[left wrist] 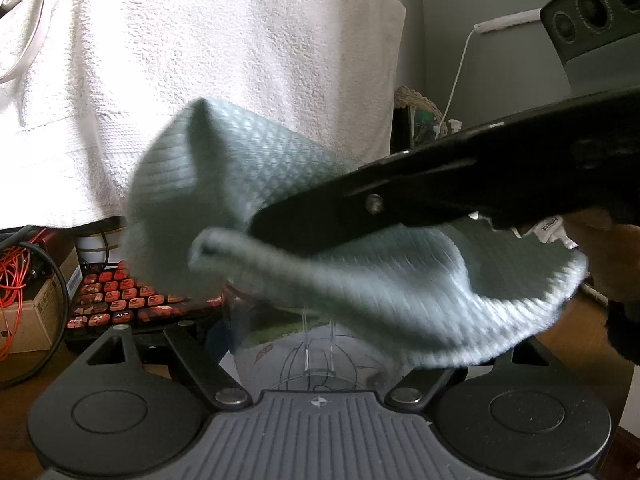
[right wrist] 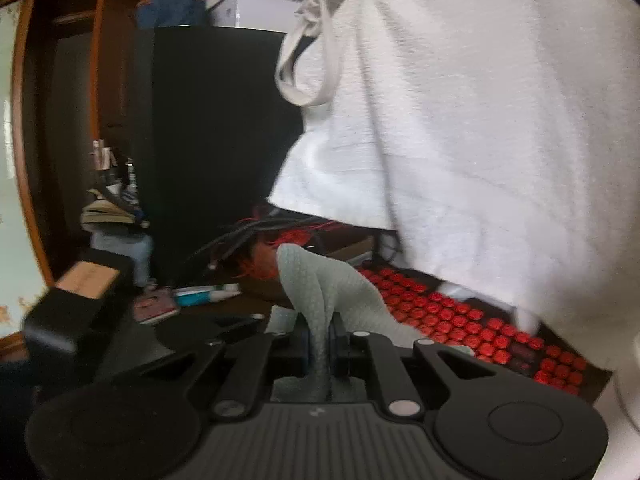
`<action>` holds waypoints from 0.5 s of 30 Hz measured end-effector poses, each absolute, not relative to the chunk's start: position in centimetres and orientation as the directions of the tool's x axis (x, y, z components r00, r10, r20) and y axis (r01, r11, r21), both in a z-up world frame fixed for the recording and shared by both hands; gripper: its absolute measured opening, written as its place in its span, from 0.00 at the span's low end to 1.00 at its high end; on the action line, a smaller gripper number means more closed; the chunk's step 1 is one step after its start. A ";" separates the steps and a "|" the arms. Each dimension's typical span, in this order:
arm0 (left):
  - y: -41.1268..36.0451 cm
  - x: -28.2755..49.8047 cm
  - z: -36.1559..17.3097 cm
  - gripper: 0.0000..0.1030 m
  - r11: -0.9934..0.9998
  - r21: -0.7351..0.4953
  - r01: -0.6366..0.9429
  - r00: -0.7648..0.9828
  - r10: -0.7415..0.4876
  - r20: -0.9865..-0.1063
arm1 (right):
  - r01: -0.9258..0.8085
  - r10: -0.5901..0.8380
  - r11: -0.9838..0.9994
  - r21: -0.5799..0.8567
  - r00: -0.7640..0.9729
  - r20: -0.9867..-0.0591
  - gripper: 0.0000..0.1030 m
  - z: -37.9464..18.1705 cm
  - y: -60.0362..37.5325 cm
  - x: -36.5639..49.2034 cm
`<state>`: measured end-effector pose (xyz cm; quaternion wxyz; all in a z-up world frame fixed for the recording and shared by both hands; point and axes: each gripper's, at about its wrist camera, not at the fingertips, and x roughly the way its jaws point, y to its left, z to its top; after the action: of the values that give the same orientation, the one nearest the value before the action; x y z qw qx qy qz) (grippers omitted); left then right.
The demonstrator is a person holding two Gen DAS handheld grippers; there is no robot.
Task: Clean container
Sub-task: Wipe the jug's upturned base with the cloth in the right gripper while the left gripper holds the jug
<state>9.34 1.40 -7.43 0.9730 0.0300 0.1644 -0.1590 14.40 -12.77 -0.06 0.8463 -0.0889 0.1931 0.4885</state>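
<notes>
body: both grippers are matte black, left gripper (left wrist: 316, 312) and right gripper (right wrist: 318, 344) look like twins
base: grey ribbed plate with a tiny cross mark in the middle
sides: big round black discs, one each side
links: flat black bars with shiny silver rivets
sleeve: dark cuff (left wrist: 624, 332) at the wrist

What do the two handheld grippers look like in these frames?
Both are matte black. Each wrist view shows a grey ribbed centre plate with a small round mark, two round black discs either side, and linkage arms with silver pivot pins. The right gripper has blue-edged pads. Seen from the left gripper, its finger is a long black bar with one silver screw.
</notes>
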 end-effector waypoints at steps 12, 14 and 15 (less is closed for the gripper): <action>1.2 9.3 -7.5 0.80 0.948 0.006 0.317 0.896 -0.298 -0.330 | -0.865 0.780 0.501 -0.040 0.471 -0.412 0.08 -0.1 -12.2 13.2; 1.2 9.4 -7.5 0.80 0.948 0.006 0.317 0.896 -0.298 -0.329 | -0.849 0.763 0.526 -0.060 0.501 -0.408 0.08 -0.2 -12.3 13.4; 1.2 9.4 -7.5 0.80 0.948 0.005 0.317 0.896 -0.297 -0.329 | -0.840 0.755 0.540 -0.062 0.515 -0.406 0.08 -0.2 -12.4 13.7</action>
<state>9.36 1.16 -7.45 0.9733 0.0293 0.1644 -0.1578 13.71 -12.39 -0.23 0.8613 -0.1260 0.1678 0.4628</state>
